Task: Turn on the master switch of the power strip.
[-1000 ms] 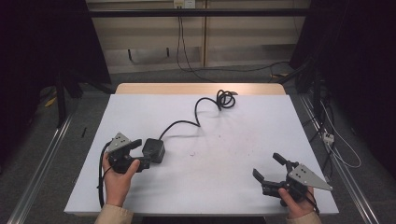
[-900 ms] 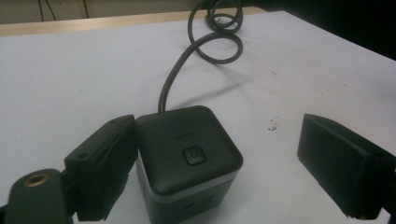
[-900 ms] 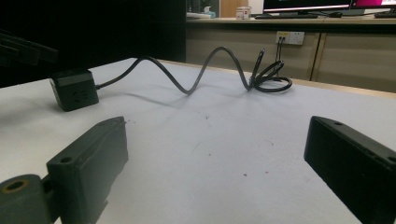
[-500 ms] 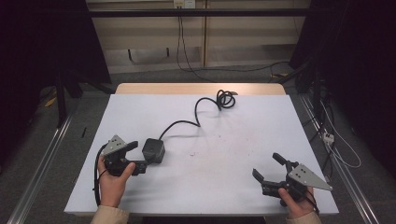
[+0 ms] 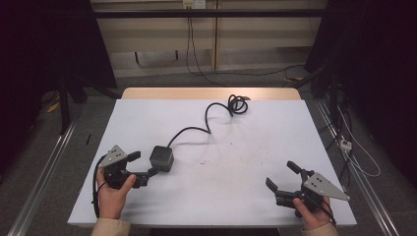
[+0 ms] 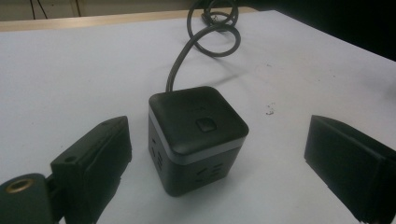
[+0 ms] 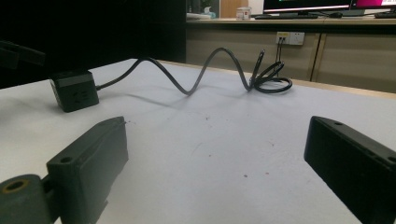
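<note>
Two grippers rest low on the white worktop point(image 5: 147, 118). At lower left of the high view, the left gripper point(image 5: 145, 168) has jaws spread wide, just opened further, with the black power cube point(image 5: 162, 158) standing between them, untouched. Its cord point(image 5: 206, 123) runs toward the upper centre and ends in a coil whose plug is hard to make out. At lower right, the right gripper point(image 5: 282, 177) is wide open and holds nothing. Both forearms are cut off by the bottom edge.
</note>
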